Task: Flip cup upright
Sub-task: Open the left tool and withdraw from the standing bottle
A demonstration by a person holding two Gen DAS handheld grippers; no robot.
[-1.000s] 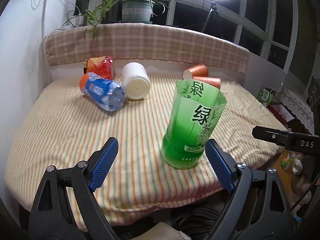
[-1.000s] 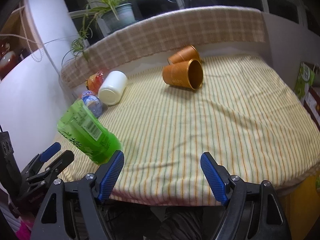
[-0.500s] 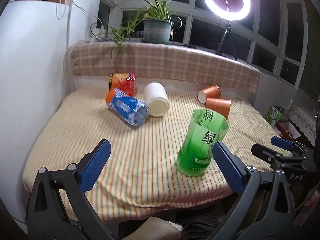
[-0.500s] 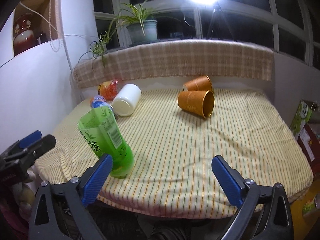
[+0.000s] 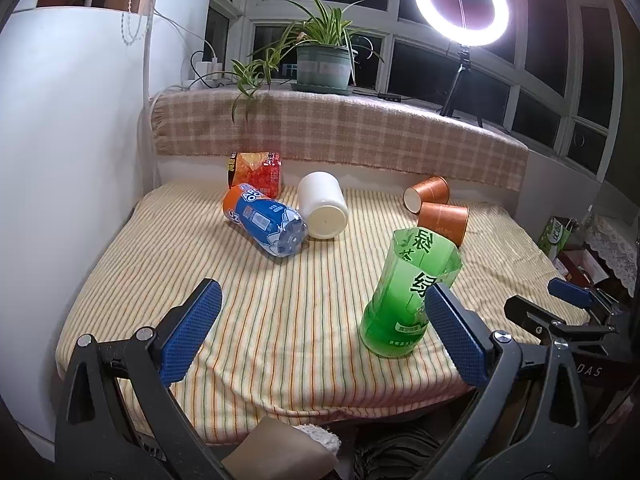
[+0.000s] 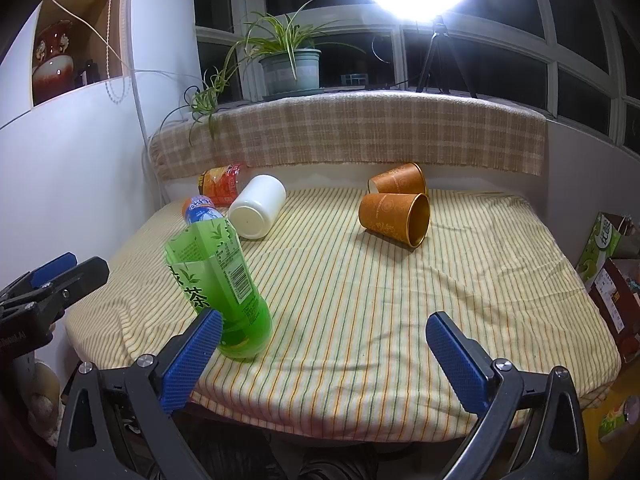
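I hold both grippers, left gripper (image 5: 320,336) and right gripper (image 6: 324,354), spread and empty; green cup (image 5: 410,296) stands upright between them, released; brown cups (image 6: 396,214) ahead lie unrighted.

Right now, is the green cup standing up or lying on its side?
Standing up. The green cup rests on its base on the striped cloth, open end up, leaning a little. Both grippers are open and clear of it.

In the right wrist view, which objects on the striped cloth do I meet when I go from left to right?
Green cut bottle cup → white cup lying on its side → front orange paper cup, also on its side.
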